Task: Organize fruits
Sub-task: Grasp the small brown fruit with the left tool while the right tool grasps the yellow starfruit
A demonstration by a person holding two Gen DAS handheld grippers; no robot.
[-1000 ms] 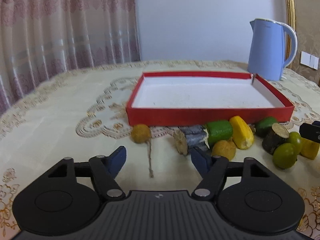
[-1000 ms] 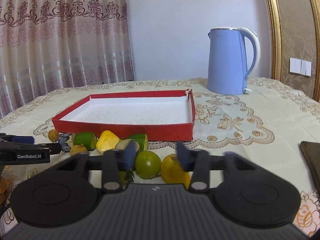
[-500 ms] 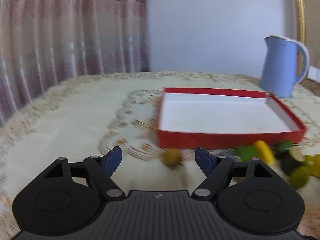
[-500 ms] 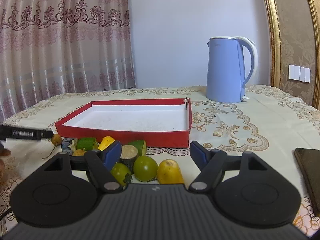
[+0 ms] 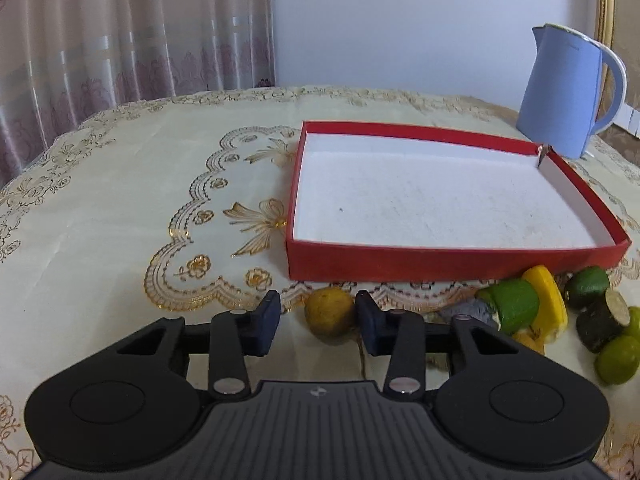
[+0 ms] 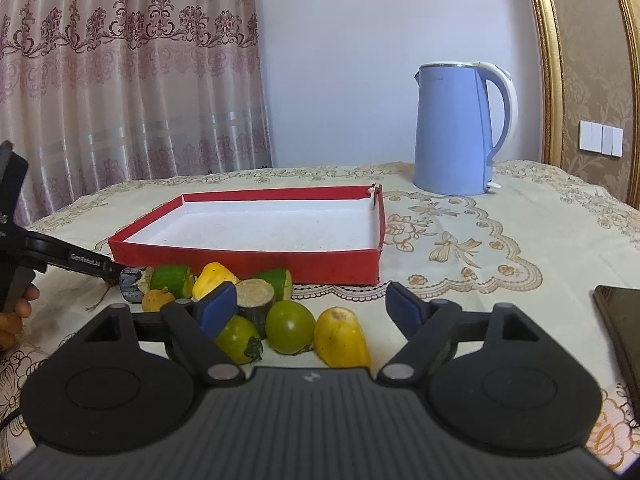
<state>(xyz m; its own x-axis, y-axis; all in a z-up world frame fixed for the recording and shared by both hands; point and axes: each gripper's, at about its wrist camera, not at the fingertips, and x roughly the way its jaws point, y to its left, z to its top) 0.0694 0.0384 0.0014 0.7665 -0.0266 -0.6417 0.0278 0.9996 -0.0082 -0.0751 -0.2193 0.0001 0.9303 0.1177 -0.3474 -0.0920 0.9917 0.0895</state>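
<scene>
A red tray [image 5: 452, 261] with a white, empty inside lies on the table; it also shows in the right wrist view [image 6: 248, 258]. Several fruit pieces lie in front of it. My left gripper [image 5: 317, 322] is open around a small round yellow-brown fruit [image 5: 329, 315] with a stem; its right pad is next to the fruit, its left pad apart. My right gripper [image 6: 313, 307] is open and empty above a green round fruit [image 6: 290, 326], a yellow fruit [image 6: 341, 336] and a dark cut piece [image 6: 255, 300].
A blue kettle [image 6: 460, 128] stands behind the tray at the right. A dark flat object [image 6: 620, 332] lies at the right table edge. Green and yellow pieces [image 5: 532, 306] lie right of the left gripper. Curtains hang behind the table.
My left gripper swung left, then came forward around the round yellow-brown fruit, its jaws narrowing. My right gripper opened wide and drew back a little from the fruits.
</scene>
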